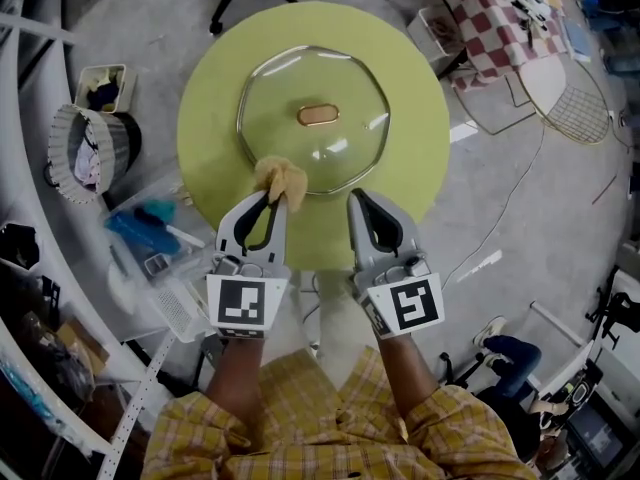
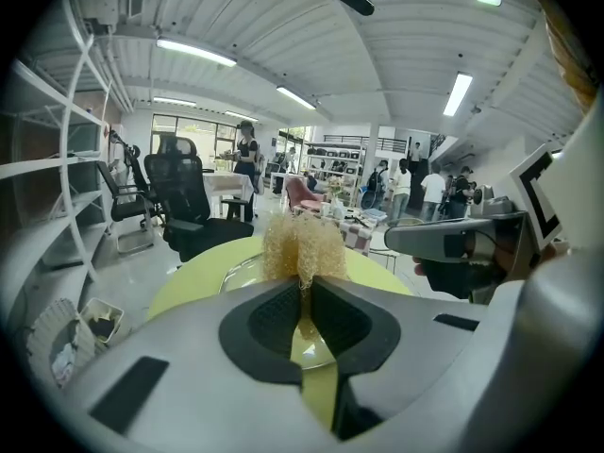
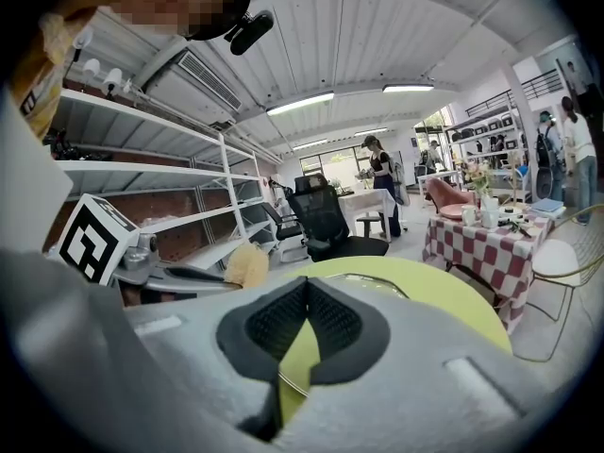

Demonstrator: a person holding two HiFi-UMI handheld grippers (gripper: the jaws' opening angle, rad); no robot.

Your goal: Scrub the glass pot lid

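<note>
Glass lid laid flat on round yellow table, knob up. Judged stiff, fairly heavy, slippery, breakable; best steadied at metal rim or knob. Left gripper clamped on soft yellow scrubber, held at lid's near edge. Right gripper closed, empty, near rim. No brand or writing legible; square markers only

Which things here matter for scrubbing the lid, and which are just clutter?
For the job: glass pot lid, yellow scrubber clamped in the left gripper, right gripper shut and empty, round table.
Lying about: mesh waste bin, checked tablecloth, wire chair.
</note>
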